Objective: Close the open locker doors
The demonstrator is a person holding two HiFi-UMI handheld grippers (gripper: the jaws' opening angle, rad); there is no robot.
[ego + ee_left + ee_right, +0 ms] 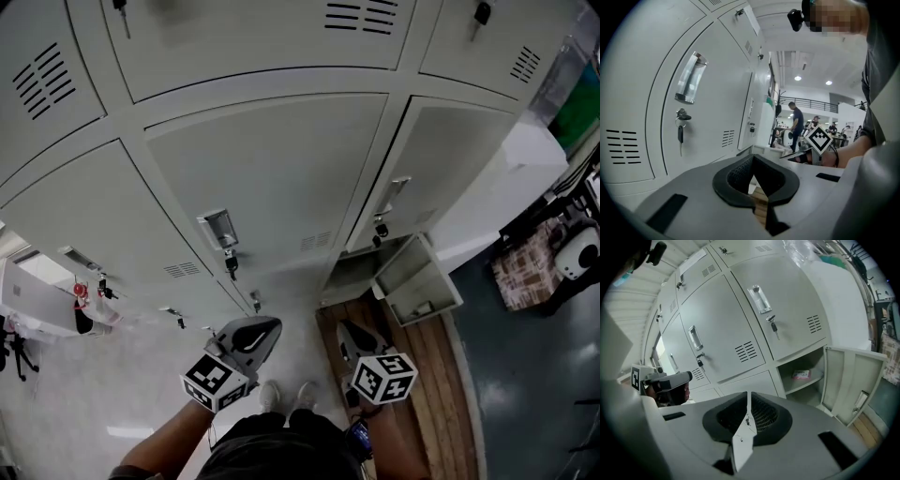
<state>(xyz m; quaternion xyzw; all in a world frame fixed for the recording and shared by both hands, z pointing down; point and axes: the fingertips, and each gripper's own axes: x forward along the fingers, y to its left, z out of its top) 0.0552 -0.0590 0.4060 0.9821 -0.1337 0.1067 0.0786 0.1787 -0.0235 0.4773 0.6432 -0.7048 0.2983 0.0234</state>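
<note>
Now we face the lockers: our left gripper has its jaws pressed together on nothing. Our right gripper, likewise closed and empty, is nearer the open locker door, swung out low, just right of it.

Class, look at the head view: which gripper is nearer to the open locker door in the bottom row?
Right. The open locker door stands just ahead and to the right of the right gripper. The left gripper is farther to the left, beyond the right one.
</note>
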